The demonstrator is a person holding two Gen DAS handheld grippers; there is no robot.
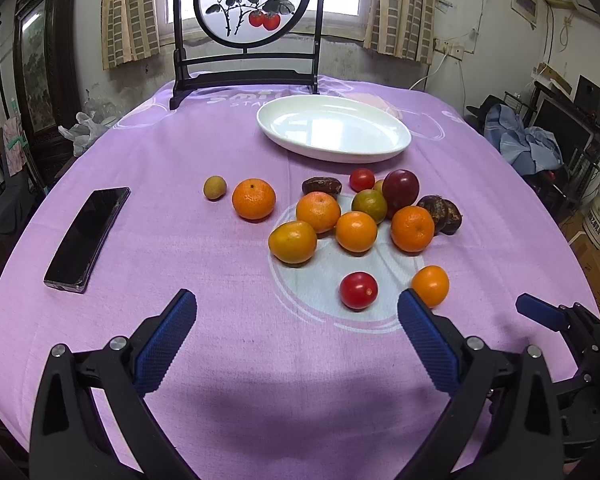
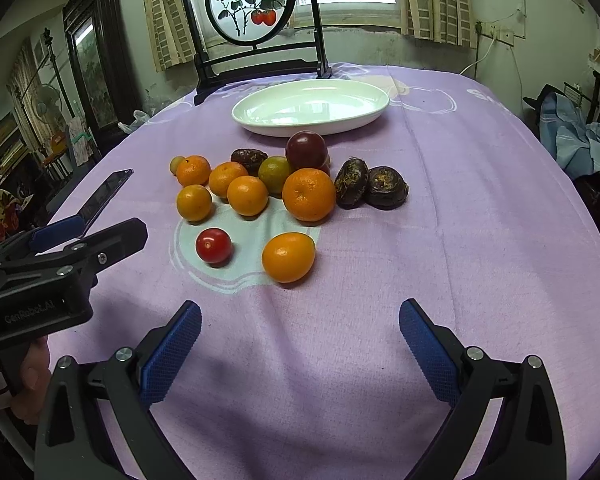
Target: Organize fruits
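Fruit lies loose on the purple surface (image 2: 480, 240), white plate (image 2: 260, 118) bare.

Both your tools gape wide and carry nothing: left tool (image 1: 296, 336), right tool (image 2: 300, 340). The fruit heap (image 2: 260, 188) sits just in front of the plate; nearer you, apart from the heap, lie an orange kumquat (image 2: 288, 257) and a red cherry tomato (image 2: 213, 245). The kumquat's long axis runs crosswise, almost dead ahead of your right tool, so I judge that arm nearer. The left tool's body reads "GenRobot.AI".
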